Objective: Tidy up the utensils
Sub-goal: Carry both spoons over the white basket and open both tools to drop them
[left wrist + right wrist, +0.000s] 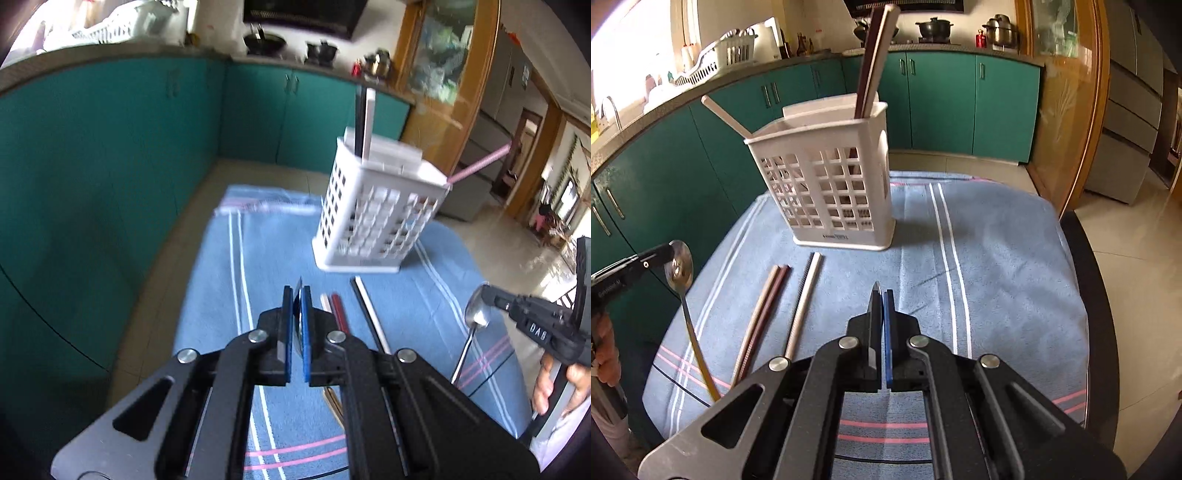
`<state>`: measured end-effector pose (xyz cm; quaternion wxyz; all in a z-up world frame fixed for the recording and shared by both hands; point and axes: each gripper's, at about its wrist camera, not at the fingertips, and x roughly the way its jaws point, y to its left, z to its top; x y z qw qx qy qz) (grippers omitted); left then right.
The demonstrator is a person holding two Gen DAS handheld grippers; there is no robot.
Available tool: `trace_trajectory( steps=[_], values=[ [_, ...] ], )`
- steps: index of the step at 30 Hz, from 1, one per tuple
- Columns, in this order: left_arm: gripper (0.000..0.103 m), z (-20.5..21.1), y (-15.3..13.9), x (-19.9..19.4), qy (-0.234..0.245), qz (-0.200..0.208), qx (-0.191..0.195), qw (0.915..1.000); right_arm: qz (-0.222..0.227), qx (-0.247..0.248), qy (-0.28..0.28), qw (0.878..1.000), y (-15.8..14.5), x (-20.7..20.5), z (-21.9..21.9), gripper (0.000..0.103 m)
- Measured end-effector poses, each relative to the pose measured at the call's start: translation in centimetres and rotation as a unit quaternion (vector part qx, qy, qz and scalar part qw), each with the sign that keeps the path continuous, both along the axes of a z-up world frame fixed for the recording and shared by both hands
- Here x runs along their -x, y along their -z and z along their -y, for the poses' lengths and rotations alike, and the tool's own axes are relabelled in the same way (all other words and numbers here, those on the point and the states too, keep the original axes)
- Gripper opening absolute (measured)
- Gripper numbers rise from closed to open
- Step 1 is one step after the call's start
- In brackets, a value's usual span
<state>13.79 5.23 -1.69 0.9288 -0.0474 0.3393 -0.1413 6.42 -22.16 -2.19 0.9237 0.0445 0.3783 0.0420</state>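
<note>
Holder (827, 192) upright at the far side of the towel (997, 258), towel spread over the dark round counter (1100, 295). Probably there to stop sliding and clatter.

Already in holder: two long sticks (873, 62), near-upright in the rear compartment. One pale stick (724, 114) leaning out over the opposite corner; a slack drop, most likely.

Not yet sorted, flat on towel just in front of holder: brown pair (764, 314) side by side, touching. White-and-black pair (805, 295) beside it, tips toward holder. Spoon (678, 267) outermost, bowl toward holder, gold handle toward the person. Parallel layout, so each piece open to a pinch along its length.

Left gripper (297, 295): fingers all but together, thin slit only, nothing between. Hovering above the near ends of the brown pair.

Right gripper (882, 295): fingers likewise pressed nearly together, empty, over bare towel and well apart from the utensils.

Discrepancy logged: at the edge of each wrist view, the other gripper's tip right at the spoon bowl. Touching or merely in front of it, cannot tell. Not consistent with the empty own-view fingers.

Judgement: roughly a third done. Next pick needs fingers spread first, then a pinch near mid-shaft. Risk: a round stick rolling off the pads.
</note>
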Motion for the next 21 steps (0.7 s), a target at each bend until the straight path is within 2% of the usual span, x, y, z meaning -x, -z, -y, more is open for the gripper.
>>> trace_trajectory(
  steps=[3, 8, 11, 15, 21],
  values=[
    [0.004, -0.3, -2.1, 1.1, -0.017, 0.040, -0.002, 0.9990, 0.025, 0.026, 0.011, 0.999, -1.4, 0.5, -0.5, 0.002],
    [0.004, -0.3, -5.4, 2.2, -0.018, 0.095, 0.012, 0.9953, 0.080, 0.056, 0.015, 0.995, -5.1, 0.8, -1.3, 0.002],
    [0.004, 0.1, -7.9, 2.3, -0.014, 0.125, 0.007, 0.9921, 0.106, 0.071, 0.012, 0.992, -7.3, 0.4, -2.0, 0.002],
    [0.004, 1.2, -12.6, 1.6, 0.001, 0.173, 0.000, 0.9850, 0.152, 0.100, 0.008, 0.983, -11.1, -0.7, -3.2, 0.002],
    [0.004, 3.3, -19.7, -1.5, 0.001, 0.227, -0.013, 0.9738, 0.201, 0.098, 0.031, 0.974, -17.4, -4.2, -3.5, 0.002]
  ],
)
